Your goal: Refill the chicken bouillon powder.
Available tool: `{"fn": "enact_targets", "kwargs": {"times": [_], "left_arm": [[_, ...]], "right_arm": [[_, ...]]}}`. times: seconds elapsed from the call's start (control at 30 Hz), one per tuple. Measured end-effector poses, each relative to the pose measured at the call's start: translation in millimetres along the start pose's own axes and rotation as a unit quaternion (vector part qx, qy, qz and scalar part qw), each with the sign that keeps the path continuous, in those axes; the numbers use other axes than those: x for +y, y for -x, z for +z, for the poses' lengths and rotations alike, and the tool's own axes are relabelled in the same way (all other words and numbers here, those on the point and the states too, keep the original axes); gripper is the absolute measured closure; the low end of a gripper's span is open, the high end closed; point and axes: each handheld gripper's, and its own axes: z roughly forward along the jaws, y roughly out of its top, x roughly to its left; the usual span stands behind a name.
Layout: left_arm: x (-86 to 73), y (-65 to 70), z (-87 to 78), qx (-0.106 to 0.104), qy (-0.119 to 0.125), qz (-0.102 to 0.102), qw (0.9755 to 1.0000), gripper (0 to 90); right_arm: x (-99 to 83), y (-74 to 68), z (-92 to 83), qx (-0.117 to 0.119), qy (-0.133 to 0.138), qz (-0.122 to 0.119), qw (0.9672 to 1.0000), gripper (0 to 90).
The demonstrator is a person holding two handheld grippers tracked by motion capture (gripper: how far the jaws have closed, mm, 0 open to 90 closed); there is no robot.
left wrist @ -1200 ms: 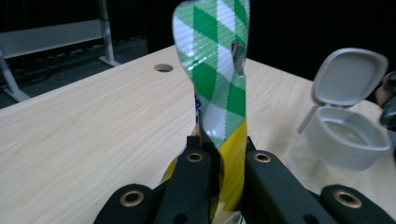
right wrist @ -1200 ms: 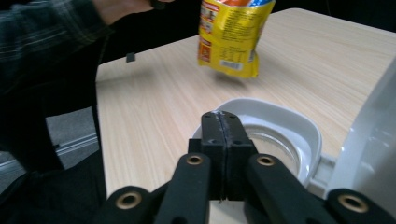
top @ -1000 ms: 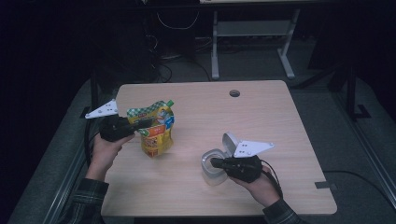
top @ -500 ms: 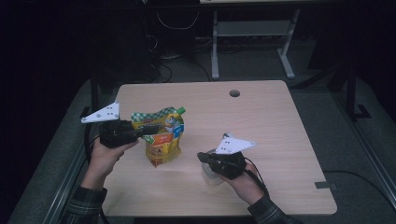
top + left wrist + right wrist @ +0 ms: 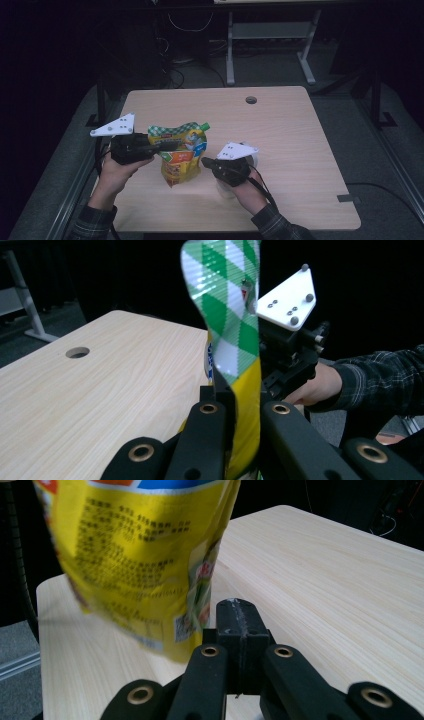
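A yellow snack pouch (image 5: 182, 155) with a green-and-white checked top and a small green cap hangs upright just above the wooden table (image 5: 280, 130). My left gripper (image 5: 172, 145) is shut on its upper left edge. In the left gripper view the black jaws (image 5: 235, 400) pinch the pouch's edge (image 5: 225, 300). My right gripper (image 5: 205, 161) is shut with nothing in it, its tip pointing at the pouch's lower right side with a small gap between. In the right gripper view the closed jaws (image 5: 236, 615) sit just below the pouch's printed back (image 5: 135, 555).
A pale, cup-like object (image 5: 252, 159) lies partly hidden behind my right hand. A round cable hole (image 5: 251, 100) sits near the table's far edge. Metal table legs and cables stand on the dark floor beyond. The right gripper's white plate (image 5: 287, 300) shows behind the pouch.
The left gripper has carried the pouch a little right and toward the near edge. The right gripper has moved left, off the cup-like object, closing in on the pouch.
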Motion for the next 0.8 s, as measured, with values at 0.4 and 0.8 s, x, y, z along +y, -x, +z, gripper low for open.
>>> {"fn": "enact_targets", "kwargs": {"times": [0.4, 0.8], "left_arm": [[5.8, -0.9, 7.2, -0.015, -0.014, -0.003, 0.9998, 90.0], [24.9, -14.7, 10.9, -0.058, -0.043, -0.013, 0.9973, 90.0]], "right_arm": [[-0.3, -7.2, 7.1, -0.008, 0.002, -0.006, 0.9999, 90.0], [-3.4, -26.0, 8.9, -0.038, 0.026, -0.043, 0.998, 90.0]]}}
